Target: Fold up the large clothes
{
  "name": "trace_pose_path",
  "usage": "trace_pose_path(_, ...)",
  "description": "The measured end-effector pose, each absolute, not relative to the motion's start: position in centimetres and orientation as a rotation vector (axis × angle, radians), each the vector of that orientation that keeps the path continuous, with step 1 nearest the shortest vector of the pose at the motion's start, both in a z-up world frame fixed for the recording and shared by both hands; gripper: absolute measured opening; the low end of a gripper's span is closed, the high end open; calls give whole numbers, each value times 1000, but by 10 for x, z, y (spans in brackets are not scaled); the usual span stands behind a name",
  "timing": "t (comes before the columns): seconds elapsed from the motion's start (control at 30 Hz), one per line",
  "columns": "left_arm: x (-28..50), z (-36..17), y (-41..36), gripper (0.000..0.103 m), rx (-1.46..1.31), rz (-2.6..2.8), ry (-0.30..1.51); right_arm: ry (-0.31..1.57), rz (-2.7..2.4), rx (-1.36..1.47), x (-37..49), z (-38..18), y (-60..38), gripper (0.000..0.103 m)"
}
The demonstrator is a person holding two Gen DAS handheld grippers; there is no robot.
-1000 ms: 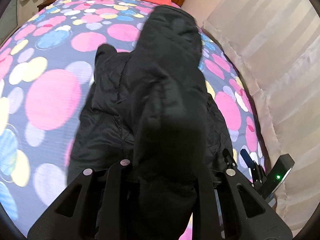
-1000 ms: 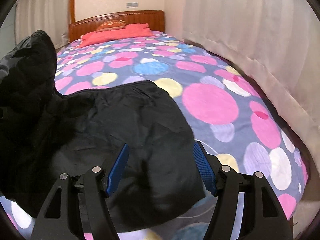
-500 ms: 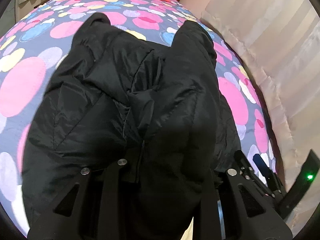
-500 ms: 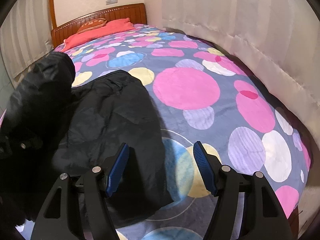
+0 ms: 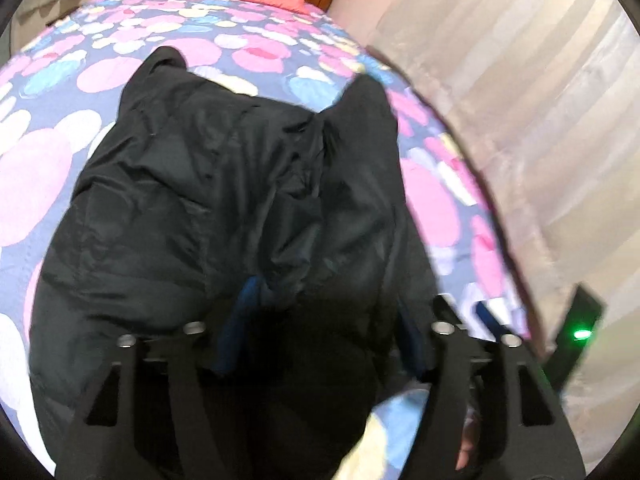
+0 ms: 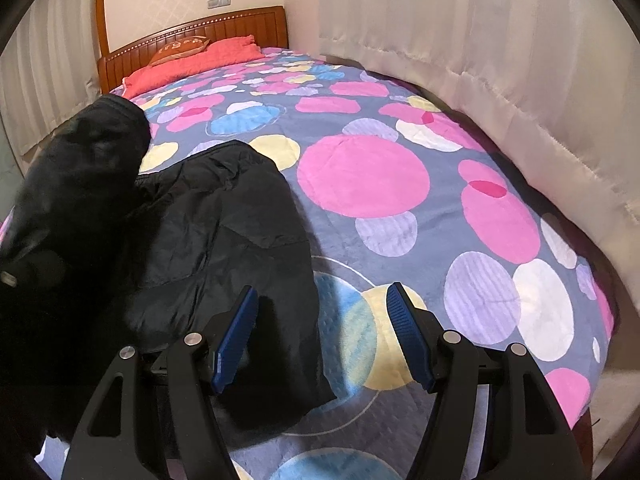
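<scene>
A large black padded jacket point(image 5: 224, 208) lies on the bed with the spotted cover point(image 5: 48, 168). In the left wrist view my left gripper point(image 5: 324, 320) has its blue fingers point(image 5: 240, 312) spread wide, with a raised fold of the jacket lying loose between them. In the right wrist view the jacket point(image 6: 224, 224) lies at the left, one part bulging up point(image 6: 84, 160) near the left gripper. My right gripper point(image 6: 322, 320) is open and empty, just above the jacket's right edge and the bedcover point(image 6: 360, 176).
A red pillow point(image 6: 192, 60) and wooden headboard point(image 6: 236, 26) are at the far end of the bed. Pale curtains point(image 6: 480, 40) run close along the bed's right side. The right gripper's body with a green light point(image 5: 576, 336) shows at the left view's right edge.
My left gripper has opened and let the jacket fold go; the lifted part has dropped lower onto the jacket. My right gripper has drawn rightward off the jacket, staying open.
</scene>
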State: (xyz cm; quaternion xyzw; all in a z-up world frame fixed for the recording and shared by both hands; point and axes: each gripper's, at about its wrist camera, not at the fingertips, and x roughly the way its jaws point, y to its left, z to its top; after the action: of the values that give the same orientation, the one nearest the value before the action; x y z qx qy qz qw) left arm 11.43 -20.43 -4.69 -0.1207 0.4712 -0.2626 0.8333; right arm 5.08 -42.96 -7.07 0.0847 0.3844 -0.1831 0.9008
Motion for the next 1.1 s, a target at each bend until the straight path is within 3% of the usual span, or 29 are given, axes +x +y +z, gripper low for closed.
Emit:
trace_pose_path(0.4,108,-13,-106,76,-327,-503,829,764,-282,223,59,-42,-404,66)
trace_pose_path(0.77,137,-60,-8,77,-411,-283,865,765,-167,260,89,-25,-353,66)
trace_pose_path(1.1,138,-85,-19,77,-455,-348,921,741,-225,291,79,-23,-361,72)
